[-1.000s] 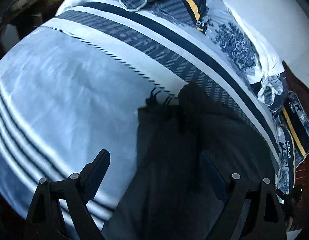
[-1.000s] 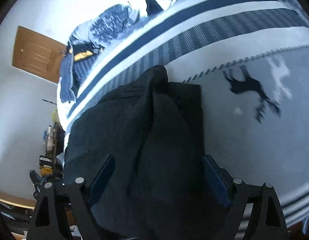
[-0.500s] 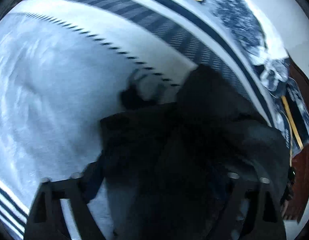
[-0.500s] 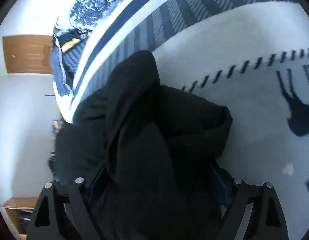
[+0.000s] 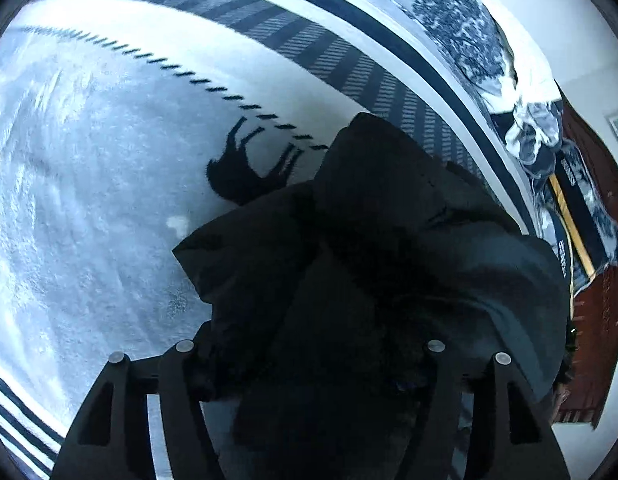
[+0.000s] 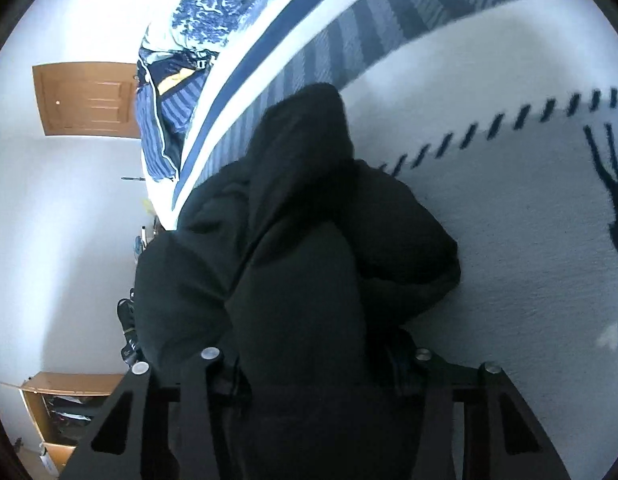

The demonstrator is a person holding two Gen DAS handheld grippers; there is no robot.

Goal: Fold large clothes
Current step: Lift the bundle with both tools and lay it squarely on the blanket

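A large black garment [image 5: 389,240] lies bunched in thick folds on a pale blue bedspread [image 5: 89,200]. In the left wrist view it fills the space between the fingers of my left gripper [image 5: 309,360], which is shut on a thick wad of it; the pads are buried in cloth. The right wrist view shows the same black garment [image 6: 293,240] humped up on the bedspread [image 6: 509,220]. My right gripper [image 6: 315,360] has its jaws closing on a fold that fills the gap between them.
A dark deer print [image 5: 245,176] marks the bedspread beside the garment. Crumpled blue-and-white bedding [image 5: 461,28] is piled at the far edge. A reddish wooden cabinet [image 5: 601,320] stands past the bed. A wooden door [image 6: 89,98] and a low shelf [image 6: 57,408] stand by the white wall.
Both grippers dropped down onto the garment and their jaws narrowed around it. The flat cloth has been pushed into a thick hump, which uncovers the deer print.
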